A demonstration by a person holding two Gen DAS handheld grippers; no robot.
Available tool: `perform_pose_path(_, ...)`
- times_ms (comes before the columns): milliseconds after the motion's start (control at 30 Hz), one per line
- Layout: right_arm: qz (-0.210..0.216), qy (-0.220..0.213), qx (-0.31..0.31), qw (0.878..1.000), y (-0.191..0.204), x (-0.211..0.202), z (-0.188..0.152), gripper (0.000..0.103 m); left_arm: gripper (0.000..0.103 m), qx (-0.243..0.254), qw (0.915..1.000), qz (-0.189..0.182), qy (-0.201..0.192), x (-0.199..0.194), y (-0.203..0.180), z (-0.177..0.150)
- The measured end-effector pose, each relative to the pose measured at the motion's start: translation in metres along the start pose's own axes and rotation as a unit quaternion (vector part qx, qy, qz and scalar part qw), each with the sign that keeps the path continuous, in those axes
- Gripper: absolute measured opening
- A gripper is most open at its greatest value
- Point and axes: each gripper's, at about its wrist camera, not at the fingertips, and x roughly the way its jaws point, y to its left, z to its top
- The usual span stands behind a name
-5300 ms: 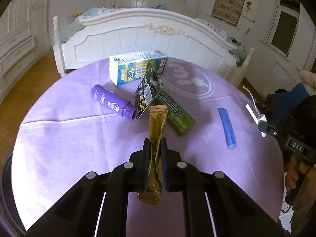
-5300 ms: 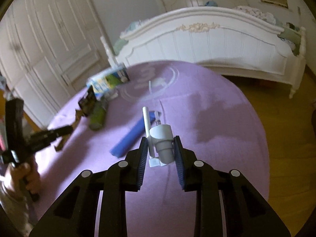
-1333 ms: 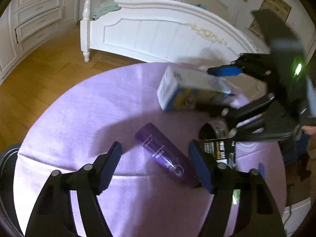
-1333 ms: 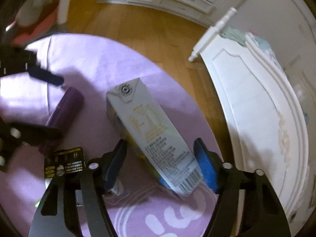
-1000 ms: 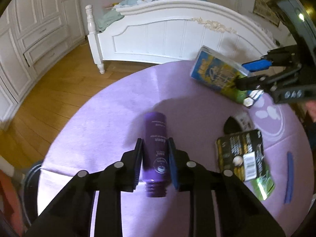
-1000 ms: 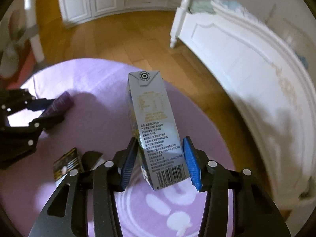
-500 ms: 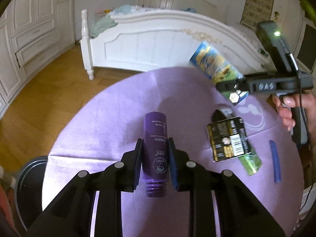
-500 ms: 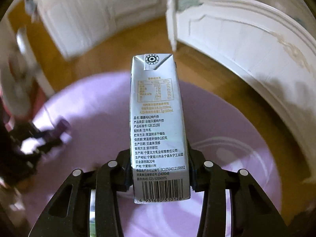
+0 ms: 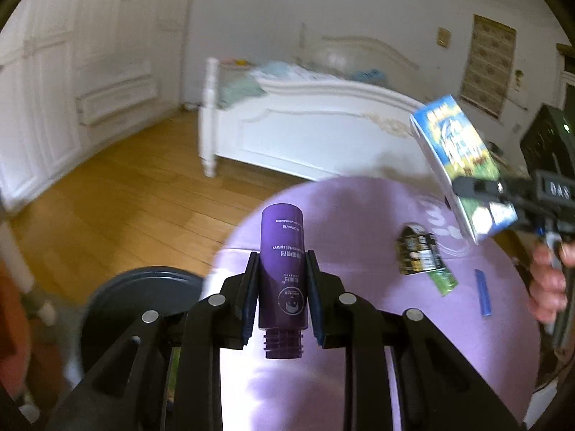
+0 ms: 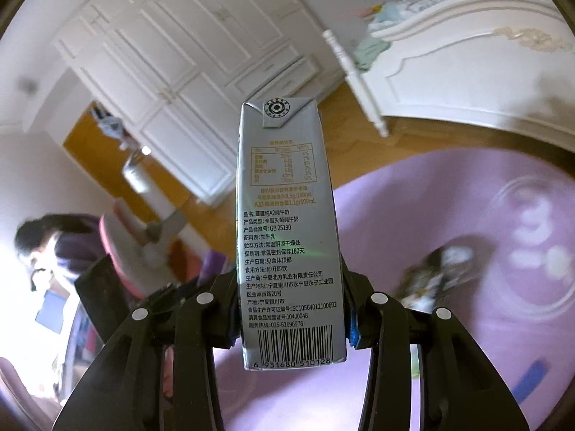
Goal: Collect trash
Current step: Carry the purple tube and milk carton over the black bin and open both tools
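Note:
My left gripper [image 9: 282, 282] is shut on a purple bottle [image 9: 283, 262], held above the near left edge of the round table with its threaded neck toward the camera. My right gripper [image 10: 289, 309] is shut on a milk carton [image 10: 287, 233], its grey printed side facing the camera; the same carton [image 9: 461, 165] hangs in the air at the right of the left wrist view. On the purple tablecloth [image 9: 359, 215] lie a black packet [image 9: 418, 251], a green wrapper [image 9: 444, 280] and a blue strip [image 9: 481, 296].
A dark round bin [image 9: 136, 298] sits on the floor below the table's left edge. A white bed [image 9: 305, 129] stands behind the table and white wardrobes [image 10: 187, 82] line the wall. A person [image 10: 46, 248] is at the left in the right wrist view.
Both grippers have risen and swung left with their loads. The bottle now hangs over the table's left edge with the bin below. The carton has been lifted off the table and turned upright.

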Motion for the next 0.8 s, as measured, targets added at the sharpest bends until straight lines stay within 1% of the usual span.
perform_pose_path(33, 0.007, 0.005, 0.0, 1.0, 0.012, 0.008, -0.008, 0.042, 0.025, -0.005, 0.9999, 0.011, -0.008, -0.008, 0.007, -0.002)
perform_pose_path(100, 0.013, 0.016, -0.001, 1.0, 0.024, 0.024, -0.012, 0.042, 0.025, -0.016, 0.9991, 0.033, -0.02, -0.024, 0.021, -0.008)
perform_pose_path(200, 0.02, 0.042, -0.005, 0.999, 0.049, 0.056, -0.024, 0.042, 0.025, -0.034, 0.9971, 0.06, -0.032, -0.037, 0.042, -0.015)
perform_pose_path(367, 0.029, 0.073, -0.018, 0.997, 0.084, 0.103, -0.032, 0.042, 0.025, -0.055, 0.9936, 0.09, -0.041, -0.051, 0.065, -0.025)
perform_pose_path(500, 0.027, 0.09, -0.023, 0.995, 0.099, 0.136, -0.038, 0.042, 0.025, -0.065, 0.9912, 0.106, -0.045, -0.054, 0.08, -0.029)
perform_pose_path(600, 0.026, 0.103, -0.02, 0.994, 0.109, 0.158, -0.042, 0.042, 0.025, -0.077, 0.99, 0.11, -0.045, -0.056, 0.09, -0.034)
perform_pose_path(800, 0.02, 0.117, -0.025, 0.993, 0.118, 0.182, -0.042, 0.042, 0.025, -0.094, 0.9883, 0.114, -0.038, -0.056, 0.109, -0.043)
